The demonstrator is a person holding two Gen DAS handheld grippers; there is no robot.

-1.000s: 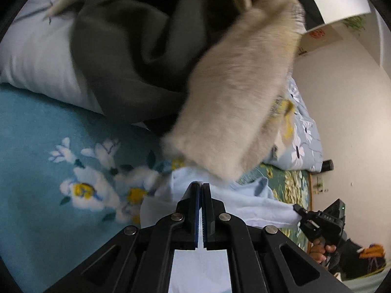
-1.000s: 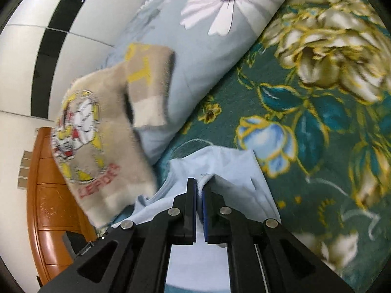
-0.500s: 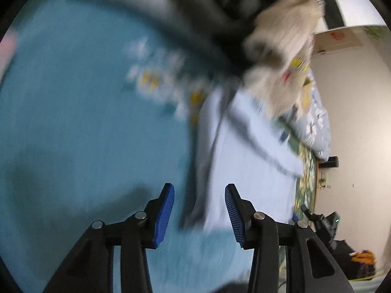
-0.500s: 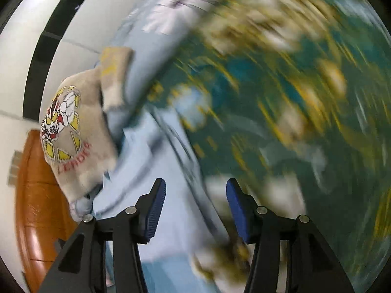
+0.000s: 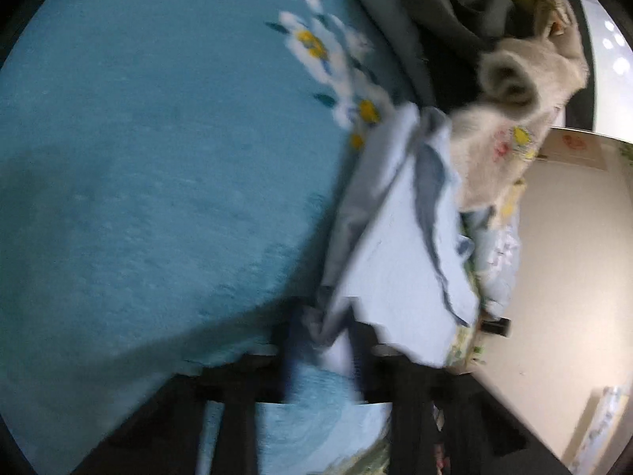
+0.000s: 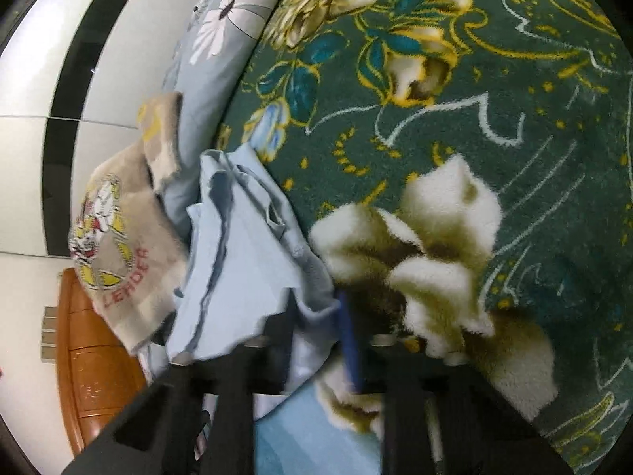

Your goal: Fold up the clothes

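Both grippers narrowed since half a second ago: left gripper (image 5: 322, 350) and right gripper (image 6: 316, 336) jaws part-open around edges of crumpled light-blue cotton shirt (image 6: 245, 261) on floral bed blanket (image 6: 494, 91), beside beige fleece top (image 6: 118, 261).

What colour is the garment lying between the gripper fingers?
Pale blue, plain with darker blue seams; the garment shows best in the right wrist view.
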